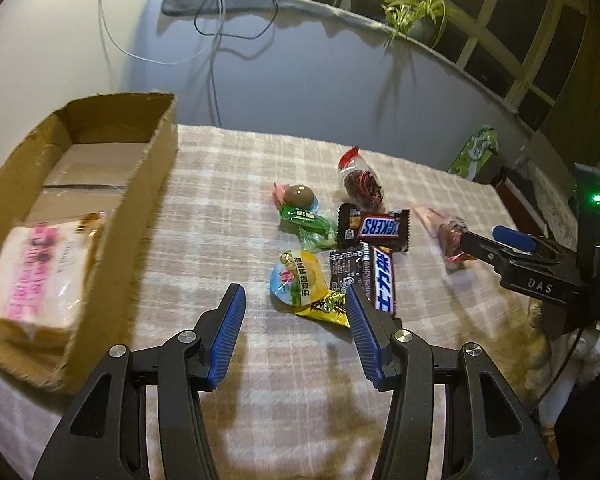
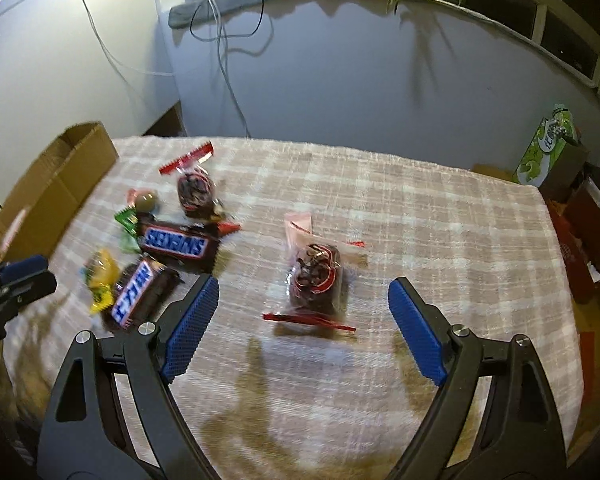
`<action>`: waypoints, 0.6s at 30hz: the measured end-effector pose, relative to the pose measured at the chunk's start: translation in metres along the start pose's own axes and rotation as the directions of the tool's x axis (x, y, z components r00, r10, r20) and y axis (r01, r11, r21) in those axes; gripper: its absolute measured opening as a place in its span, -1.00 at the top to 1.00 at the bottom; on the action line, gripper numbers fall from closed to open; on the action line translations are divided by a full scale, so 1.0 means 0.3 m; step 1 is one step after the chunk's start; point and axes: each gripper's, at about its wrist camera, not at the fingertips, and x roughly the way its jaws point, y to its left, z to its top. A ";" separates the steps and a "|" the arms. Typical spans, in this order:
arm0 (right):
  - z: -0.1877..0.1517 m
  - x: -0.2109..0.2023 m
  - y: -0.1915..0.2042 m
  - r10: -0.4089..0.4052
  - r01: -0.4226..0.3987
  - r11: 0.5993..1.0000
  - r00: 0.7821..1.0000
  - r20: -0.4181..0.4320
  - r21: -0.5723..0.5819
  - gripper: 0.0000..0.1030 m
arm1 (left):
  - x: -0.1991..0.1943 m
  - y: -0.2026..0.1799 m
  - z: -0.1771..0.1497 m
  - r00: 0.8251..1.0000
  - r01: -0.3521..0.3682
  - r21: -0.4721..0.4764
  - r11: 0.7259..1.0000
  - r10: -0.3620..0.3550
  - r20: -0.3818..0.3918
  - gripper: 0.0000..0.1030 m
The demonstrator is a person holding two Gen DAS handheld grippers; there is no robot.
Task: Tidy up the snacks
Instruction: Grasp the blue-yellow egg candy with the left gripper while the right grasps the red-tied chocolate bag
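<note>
Table, checked cloth (image 1: 228,184). Left edge: open cardboard box (image 1: 156,168). Centre cluster, touching: two Snickers bars (image 1: 382,227), green sweet (image 1: 304,218), yellow packets (image 1: 300,280), round chocolate (image 1: 299,195), clear bag (image 1: 360,184). Toward the right edge, apart: second clear bag (image 2: 316,276).

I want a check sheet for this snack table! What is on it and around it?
Surface: plaid cloth, covers the table.
Job's things: cardboard box holding one pink-printed packet; two Snickers bars, jelly cup, other sweets loose; red-striped candy bag apart.
Clutter: green carton beyond the table.
Tongs: left tongs open, empty; right tongs open before the bag, not touching.
Cables: cables hanging down the wall.
Surroundings: potted plant on window ledge.
</note>
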 end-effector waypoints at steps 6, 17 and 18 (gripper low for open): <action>0.002 0.055 -0.019 0.021 -0.021 1.000 0.999 -0.029 0.002 -0.73 | 0.064 -0.015 0.012 0.999 -0.020 0.020 1.000 0.021 -0.025 0.10; 0.017 0.117 -0.030 0.035 -0.034 0.999 0.997 -0.064 0.006 -0.57 | 0.127 -0.027 0.016 0.997 -0.049 0.072 0.996 0.053 -0.049 0.39; 0.016 0.120 -0.030 0.037 -0.037 0.999 0.997 -0.068 0.005 -0.52 | 0.130 -0.030 0.016 0.997 -0.051 0.082 0.995 0.056 -0.049 0.39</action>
